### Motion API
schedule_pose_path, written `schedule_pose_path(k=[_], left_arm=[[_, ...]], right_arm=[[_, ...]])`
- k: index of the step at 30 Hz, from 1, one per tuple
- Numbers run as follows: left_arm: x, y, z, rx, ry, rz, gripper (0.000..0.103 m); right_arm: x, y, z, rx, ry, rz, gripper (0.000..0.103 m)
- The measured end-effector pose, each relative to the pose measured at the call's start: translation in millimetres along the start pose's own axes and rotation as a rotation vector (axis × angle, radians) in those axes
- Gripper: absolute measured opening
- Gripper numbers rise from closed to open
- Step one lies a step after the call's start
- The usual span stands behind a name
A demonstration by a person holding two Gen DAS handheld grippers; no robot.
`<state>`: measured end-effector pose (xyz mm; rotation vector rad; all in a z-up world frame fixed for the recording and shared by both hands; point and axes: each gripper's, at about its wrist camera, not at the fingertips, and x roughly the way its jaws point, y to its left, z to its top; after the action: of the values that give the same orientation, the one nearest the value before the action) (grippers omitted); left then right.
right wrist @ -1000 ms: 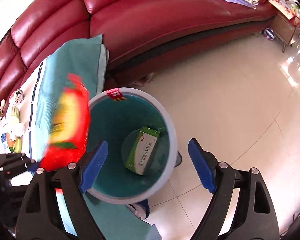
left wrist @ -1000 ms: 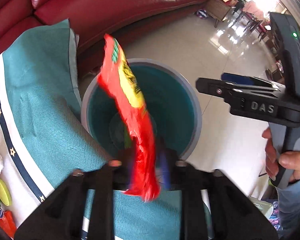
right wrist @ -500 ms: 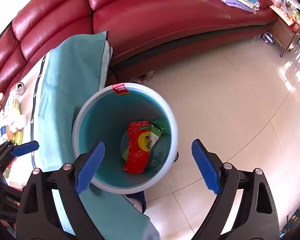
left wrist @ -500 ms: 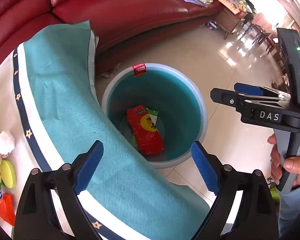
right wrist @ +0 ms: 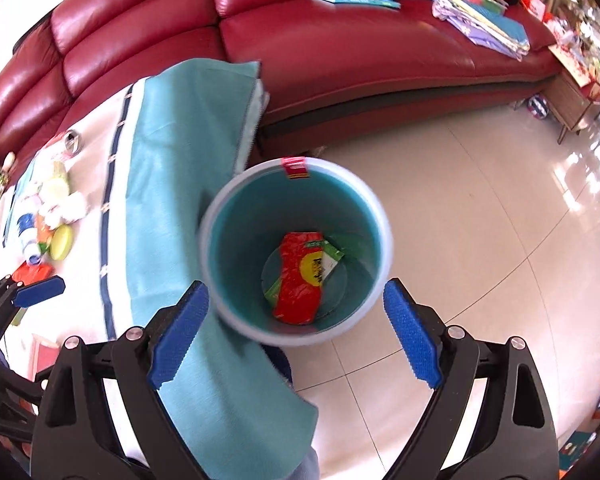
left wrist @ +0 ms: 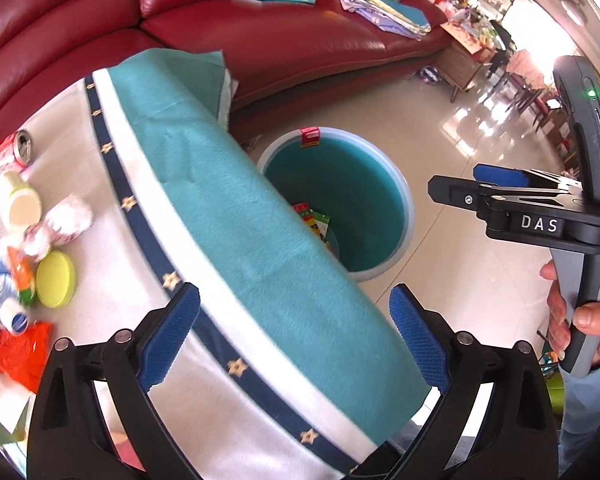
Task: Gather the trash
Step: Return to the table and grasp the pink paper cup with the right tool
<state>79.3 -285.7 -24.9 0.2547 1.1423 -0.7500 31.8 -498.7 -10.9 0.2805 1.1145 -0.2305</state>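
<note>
A teal bin (right wrist: 374, 216) with a pale rim stands on the floor by the table's edge; it also shows in the left wrist view (left wrist: 400, 200). A red snack wrapper (right wrist: 300, 284) lies at its bottom over a green and white box (right wrist: 332, 258). My left gripper (left wrist: 294, 338) is open and empty above the tablecloth edge. My right gripper (right wrist: 296, 334) is open and empty above the bin. Trash lies on the table at the left: a can (left wrist: 20, 148), a white cup (left wrist: 18, 204), crumpled tissues (left wrist: 66, 220), a yellow lid (left wrist: 56, 278), an orange wrapper (left wrist: 20, 354).
A teal and white tablecloth (left wrist: 240, 240) drapes over the table edge next to the bin. A red leather sofa (right wrist: 340, 40) curves behind, with a book and folded cloths on it. Glossy tiled floor (right wrist: 480, 200) lies to the right.
My left gripper opened and let the red wrapper fall into the bin. It has since drawn back over the table, bringing the trash there into view. The right gripper stayed open above the bin.
</note>
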Motion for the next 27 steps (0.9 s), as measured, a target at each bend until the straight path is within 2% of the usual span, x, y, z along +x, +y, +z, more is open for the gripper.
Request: schedule_pose_path(k=[12,17,27], left_arm=[[-72,79,-82,-0.116,-0.073,0.042,0.097],[-99,120,-114,-0.175,-0.106,0.087,0.097],[-125,201,-181,-0.333,-0.112,0.159,0.098]], right_arm=[[-28,118,-43,-0.179,0.027,0.018,0.085],[-31,175,-64,-0.274,0.051,0.038,0.085],[-17,282,-123,-0.482,0.134,0.116,0.085]])
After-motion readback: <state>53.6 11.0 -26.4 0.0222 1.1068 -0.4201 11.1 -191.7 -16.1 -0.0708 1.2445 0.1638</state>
